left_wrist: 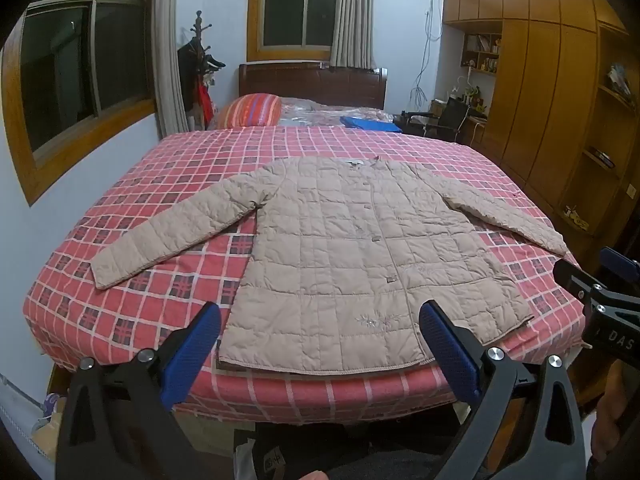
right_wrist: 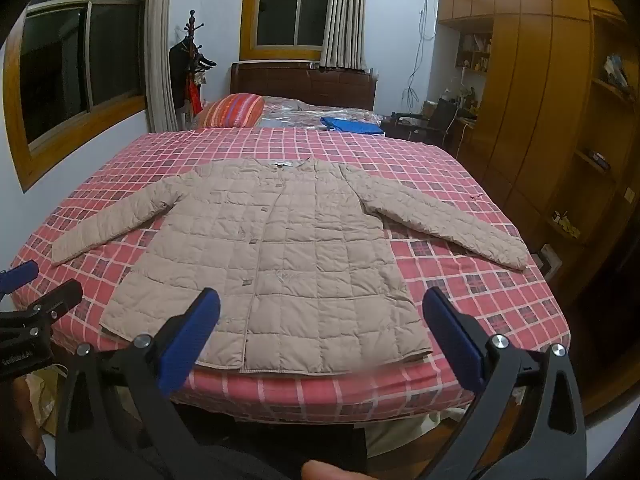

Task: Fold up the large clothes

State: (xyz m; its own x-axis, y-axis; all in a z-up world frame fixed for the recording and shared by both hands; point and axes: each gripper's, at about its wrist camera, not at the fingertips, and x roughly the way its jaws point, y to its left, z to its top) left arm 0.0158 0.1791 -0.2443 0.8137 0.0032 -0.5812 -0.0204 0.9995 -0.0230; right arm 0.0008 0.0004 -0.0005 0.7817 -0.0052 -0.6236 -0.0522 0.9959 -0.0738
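A beige quilted jacket [left_wrist: 344, 256] [right_wrist: 276, 260] lies flat and face up on the bed, buttoned, collar toward the headboard, both sleeves spread out to the sides. Its hem reaches the bed's near edge. My left gripper [left_wrist: 320, 320] hovers open over the hem, blue pads wide apart with nothing between them. My right gripper [right_wrist: 320, 312] is likewise open above the hem, a little to the right. Each gripper shows at the edge of the other's view: the right gripper [left_wrist: 592, 280] and the left gripper [right_wrist: 40, 292].
The bed [left_wrist: 160, 184] has a red checked sheet. A striped pillow [left_wrist: 250, 110], clear plastic bags and a blue folded item [left_wrist: 370, 123] lie near the headboard. A coat rack [left_wrist: 198, 64] stands at the left, wooden wardrobes [left_wrist: 552, 80] and a desk at the right.
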